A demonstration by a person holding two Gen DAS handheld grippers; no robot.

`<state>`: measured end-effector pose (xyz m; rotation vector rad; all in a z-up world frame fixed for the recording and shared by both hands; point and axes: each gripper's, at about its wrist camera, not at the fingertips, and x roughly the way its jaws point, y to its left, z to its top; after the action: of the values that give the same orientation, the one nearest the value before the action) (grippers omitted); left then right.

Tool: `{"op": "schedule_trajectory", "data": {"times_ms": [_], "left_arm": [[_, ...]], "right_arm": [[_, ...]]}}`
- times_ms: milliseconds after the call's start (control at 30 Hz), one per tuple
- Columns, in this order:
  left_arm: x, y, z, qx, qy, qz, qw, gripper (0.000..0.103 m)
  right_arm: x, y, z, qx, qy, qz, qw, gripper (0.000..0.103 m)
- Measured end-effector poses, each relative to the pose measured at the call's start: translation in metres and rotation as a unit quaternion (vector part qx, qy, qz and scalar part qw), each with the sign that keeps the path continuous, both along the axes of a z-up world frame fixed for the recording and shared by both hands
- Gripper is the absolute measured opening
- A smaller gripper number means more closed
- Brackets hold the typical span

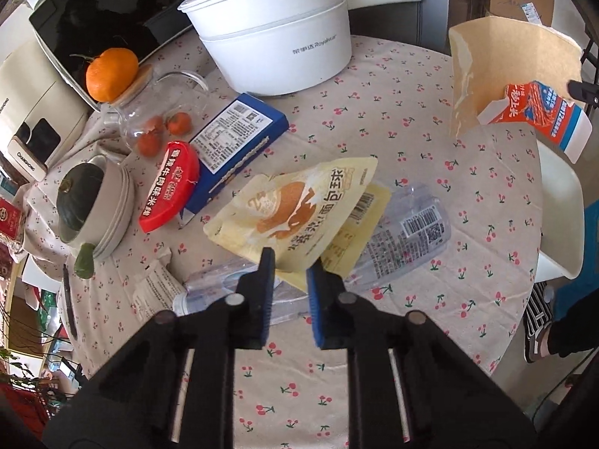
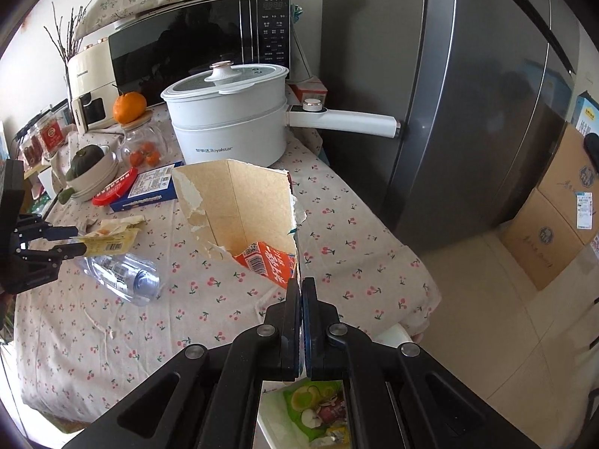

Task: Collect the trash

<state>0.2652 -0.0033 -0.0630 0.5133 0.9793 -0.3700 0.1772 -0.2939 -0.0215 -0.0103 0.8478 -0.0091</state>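
A yellow snack pouch [image 1: 299, 205] is tilted up off the cherry-print tablecloth, its lower corner pinched between the fingers of my left gripper [image 1: 290, 267]. The right wrist view shows that gripper [image 2: 69, 241] shut on the pouch [image 2: 108, 243] above a clear plastic bottle [image 2: 123, 273]. My right gripper [image 2: 301, 280] is shut on the torn edge of an open cardboard box [image 2: 239, 202], which holds an orange-and-white carton [image 2: 265, 262]. In the left wrist view the box [image 1: 505, 67] and carton [image 1: 535, 112] are at the far right. The bottle [image 1: 408, 232] lies under the pouch.
A white pot [image 1: 277, 37], blue box [image 1: 239, 142], red lid [image 1: 170, 187], glass jar [image 1: 149, 119] topped by an orange, and stacked bowls [image 1: 112, 209] crowd the table's back left. A paper scrap [image 1: 157, 288] lies near. A fridge [image 2: 468, 93] and floor boxes [image 2: 554, 224] stand right.
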Motion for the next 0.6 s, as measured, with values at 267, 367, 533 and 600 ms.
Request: {"op": "schedule_trajectory", "data": {"times_ms": [267, 367, 533, 600], "left_arm": [[-0.018, 0.001, 0.015, -0.065, -0.041, 0.033, 0.9965, 0.002], [-0.033, -0.002, 0.03, -0.096, -0.06, 0.031, 0.9931, 0.002], [-0.062, -0.017, 0.053, -0.145, -0.078, 0.007, 0.9864, 0.001], [-0.076, -0.027, 0.06, -0.158, -0.08, -0.008, 0.9842, 0.001]], "right_arm": [[-0.002, -0.009, 0.005, 0.012, -0.004, -0.011, 1.0, 0.002], [-0.006, -0.013, 0.012, 0.02, -0.01, -0.017, 1.0, 0.002], [-0.021, -0.023, 0.027, 0.032, -0.024, -0.027, 0.999, 0.002], [-0.029, -0.028, 0.032, 0.038, -0.029, -0.035, 0.998, 0.002]]}}
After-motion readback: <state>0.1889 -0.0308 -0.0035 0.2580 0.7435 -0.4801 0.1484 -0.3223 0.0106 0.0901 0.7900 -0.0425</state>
